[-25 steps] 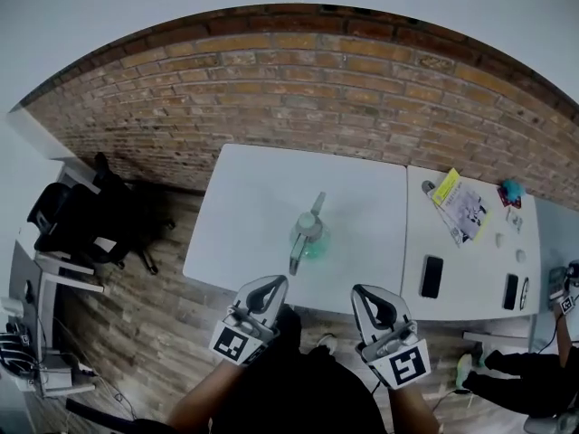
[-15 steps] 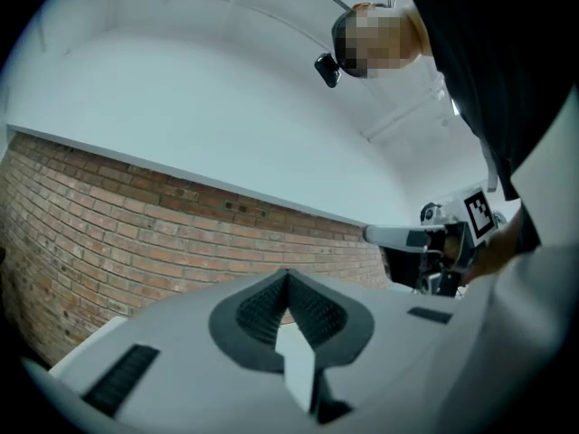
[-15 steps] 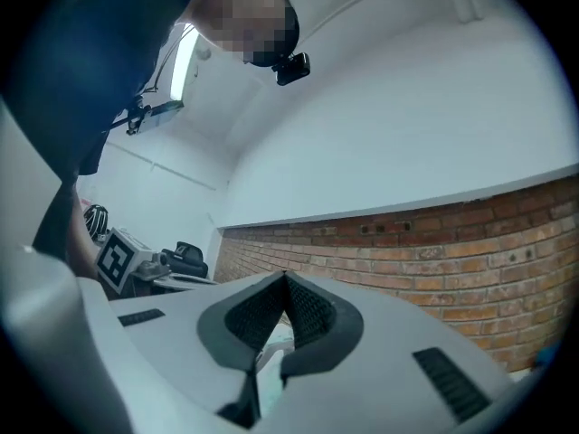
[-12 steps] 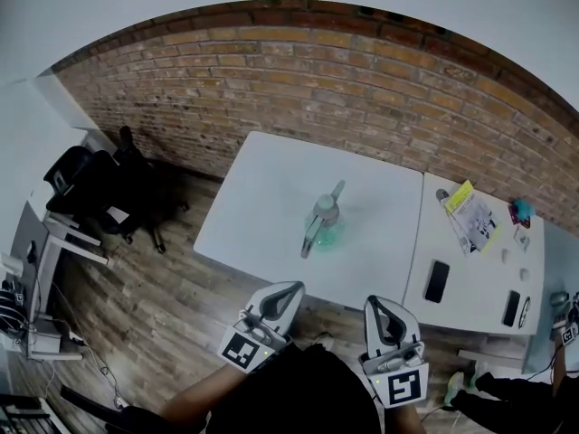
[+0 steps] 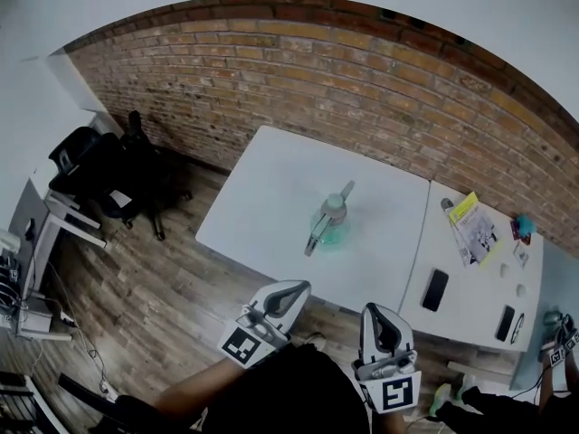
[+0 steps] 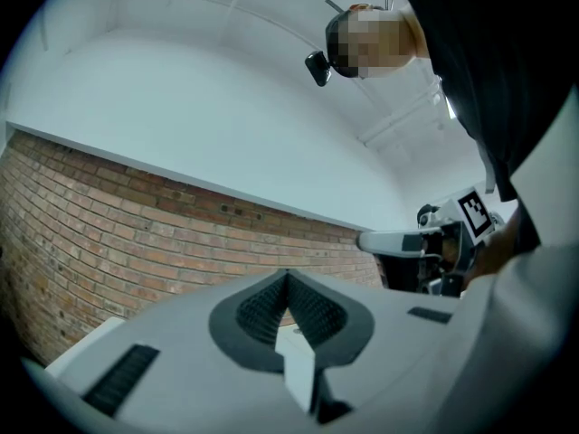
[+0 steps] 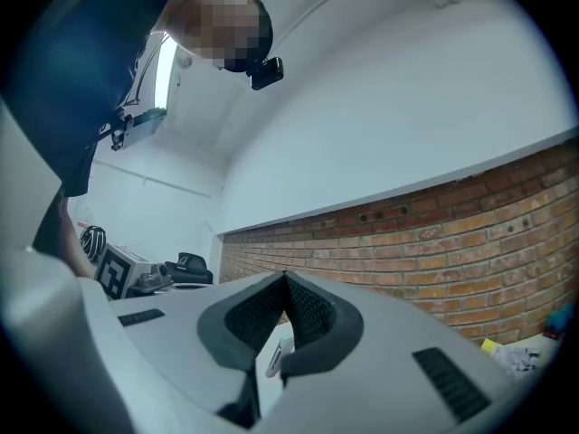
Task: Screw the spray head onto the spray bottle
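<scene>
A clear greenish spray bottle (image 5: pixel 331 227) stands on the white table (image 5: pixel 262 197), with a grey spray head (image 5: pixel 316 231) and its tube leaning against it. My left gripper (image 5: pixel 296 287) and right gripper (image 5: pixel 374 313) hang side by side in front of the table's near edge, well short of the bottle. Both are shut with nothing between the jaws. In the left gripper view the left gripper (image 6: pixel 287 276) has its tips meeting before the brick wall. In the right gripper view the right gripper (image 7: pixel 285 277) shows the same.
A second white table (image 5: pixel 470 278) at the right carries a yellow booklet (image 5: pixel 474 229), a phone (image 5: pixel 434 289) and small items. A black office chair (image 5: pixel 95 165) stands at the left on the wooden floor. A brick wall (image 5: pixel 298 89) runs behind the tables. Another person's gripper (image 5: pixel 556 342) shows at far right.
Both grippers have drawn back from the table edge toward me, and the head view has shifted so the table and bottle sit farther away. Jaws stay shut.
</scene>
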A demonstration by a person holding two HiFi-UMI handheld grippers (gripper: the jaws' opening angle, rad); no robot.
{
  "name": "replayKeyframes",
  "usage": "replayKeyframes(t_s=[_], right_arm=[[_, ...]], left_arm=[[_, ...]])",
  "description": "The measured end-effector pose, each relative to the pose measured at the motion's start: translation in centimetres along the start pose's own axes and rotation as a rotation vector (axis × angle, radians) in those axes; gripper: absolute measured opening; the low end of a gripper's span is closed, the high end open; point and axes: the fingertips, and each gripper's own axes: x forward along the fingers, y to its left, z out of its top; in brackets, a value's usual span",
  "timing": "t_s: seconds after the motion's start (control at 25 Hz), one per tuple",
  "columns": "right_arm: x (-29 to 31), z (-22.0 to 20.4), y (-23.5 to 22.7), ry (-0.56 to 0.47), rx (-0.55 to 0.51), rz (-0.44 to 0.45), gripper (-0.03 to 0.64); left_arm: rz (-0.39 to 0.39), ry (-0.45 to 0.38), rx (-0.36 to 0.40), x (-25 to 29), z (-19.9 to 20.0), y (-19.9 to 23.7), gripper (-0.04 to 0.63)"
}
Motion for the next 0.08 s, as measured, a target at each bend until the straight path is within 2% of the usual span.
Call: replayKeyframes(t_s=[0.08], right_arm=[[-0.15,-0.04,0.13,0.001,0.000,-0.017,0.008]], left_arm=[[-0.014,0.017,0.008,-0.01,-0.17,0.00,0.002]])
